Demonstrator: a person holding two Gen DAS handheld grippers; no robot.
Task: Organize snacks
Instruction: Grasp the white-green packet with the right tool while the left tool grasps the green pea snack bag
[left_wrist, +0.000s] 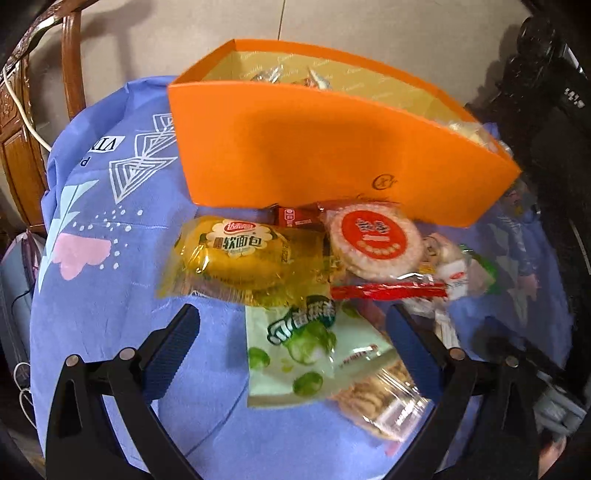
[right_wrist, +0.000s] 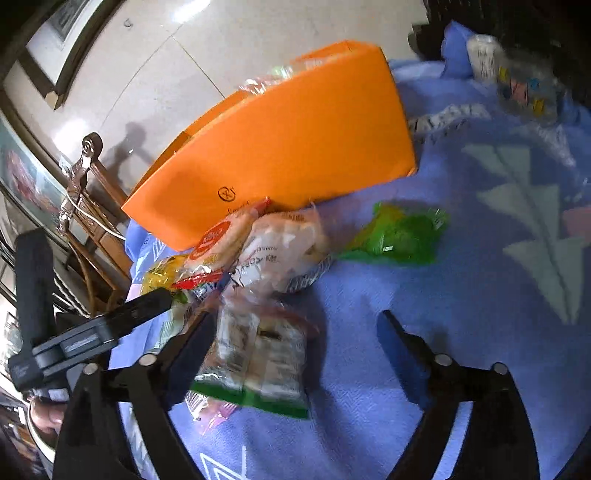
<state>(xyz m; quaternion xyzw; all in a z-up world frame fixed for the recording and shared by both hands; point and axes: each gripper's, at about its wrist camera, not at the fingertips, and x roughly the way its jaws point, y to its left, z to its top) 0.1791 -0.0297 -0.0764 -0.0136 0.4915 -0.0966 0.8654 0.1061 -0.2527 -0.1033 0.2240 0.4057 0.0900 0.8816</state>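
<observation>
Hovering with both jaws apart and empty, my left gripper (left_wrist: 291, 325) is nearer the green packet (left_wrist: 306, 354); it lies between its fingers, long axis pointing toward the orange box (left_wrist: 332, 147) beyond on the blue cloth (left_wrist: 110, 295).

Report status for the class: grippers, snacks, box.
Left gripper open over green packet. Right gripper open, holding nothing. Snacks piled against orange box; a few already inside. Nothing blocking.
</observation>
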